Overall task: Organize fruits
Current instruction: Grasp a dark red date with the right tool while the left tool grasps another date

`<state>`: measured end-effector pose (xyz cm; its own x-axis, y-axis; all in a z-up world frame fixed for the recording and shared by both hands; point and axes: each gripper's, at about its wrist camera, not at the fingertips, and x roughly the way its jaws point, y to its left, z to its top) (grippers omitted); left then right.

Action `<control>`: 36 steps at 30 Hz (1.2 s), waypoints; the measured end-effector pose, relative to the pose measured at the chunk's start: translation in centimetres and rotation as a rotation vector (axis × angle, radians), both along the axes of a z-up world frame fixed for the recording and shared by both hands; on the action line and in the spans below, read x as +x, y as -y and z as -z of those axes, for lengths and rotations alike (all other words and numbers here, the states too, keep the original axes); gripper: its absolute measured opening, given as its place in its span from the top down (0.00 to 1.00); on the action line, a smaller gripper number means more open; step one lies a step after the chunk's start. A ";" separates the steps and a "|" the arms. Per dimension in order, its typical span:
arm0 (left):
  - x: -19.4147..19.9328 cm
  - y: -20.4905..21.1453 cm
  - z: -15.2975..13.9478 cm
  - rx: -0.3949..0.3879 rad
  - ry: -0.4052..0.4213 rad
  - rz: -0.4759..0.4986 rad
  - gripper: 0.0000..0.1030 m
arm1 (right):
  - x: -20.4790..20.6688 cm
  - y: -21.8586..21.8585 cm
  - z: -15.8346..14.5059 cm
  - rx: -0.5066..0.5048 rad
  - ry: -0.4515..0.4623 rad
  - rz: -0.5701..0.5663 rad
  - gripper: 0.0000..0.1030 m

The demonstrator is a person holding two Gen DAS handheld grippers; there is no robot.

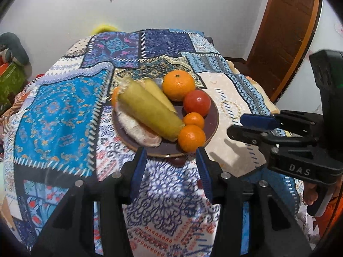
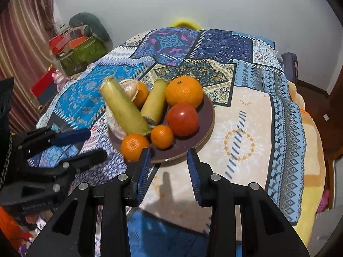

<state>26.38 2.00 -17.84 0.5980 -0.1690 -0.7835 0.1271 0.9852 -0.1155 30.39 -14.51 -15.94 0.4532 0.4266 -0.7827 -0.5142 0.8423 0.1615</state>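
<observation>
plate: looking smooth, brown, pale layered wood edge
tomato: shining glossy
tablecloth: appearing matt printed cloth

Both wrist views face the plate closely, side by side.

Plate sat on the cloth-covered bench; all places taken from it, right wrist view. On it: large orange at the far side, tomato just before that, touching. Small orange nearer, beside the tomato. Another orange at the near left rim. Long corn cob lay tilted across the left part, over a peeled fruit; shorter cob between long cob and large orange. Half-peeled orange behind the cobs.
</observation>
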 end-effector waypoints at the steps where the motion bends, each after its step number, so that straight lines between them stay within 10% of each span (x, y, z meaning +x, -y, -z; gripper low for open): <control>1: -0.3 -0.2 -0.1 0.002 -0.001 -0.003 0.54 | -0.3 -0.1 0.0 -0.002 -0.002 -0.004 0.68; 36: -1.5 -0.6 5.1 -0.036 -0.131 0.025 0.56 | -3.3 -2.7 5.2 -0.041 -0.122 -0.052 0.78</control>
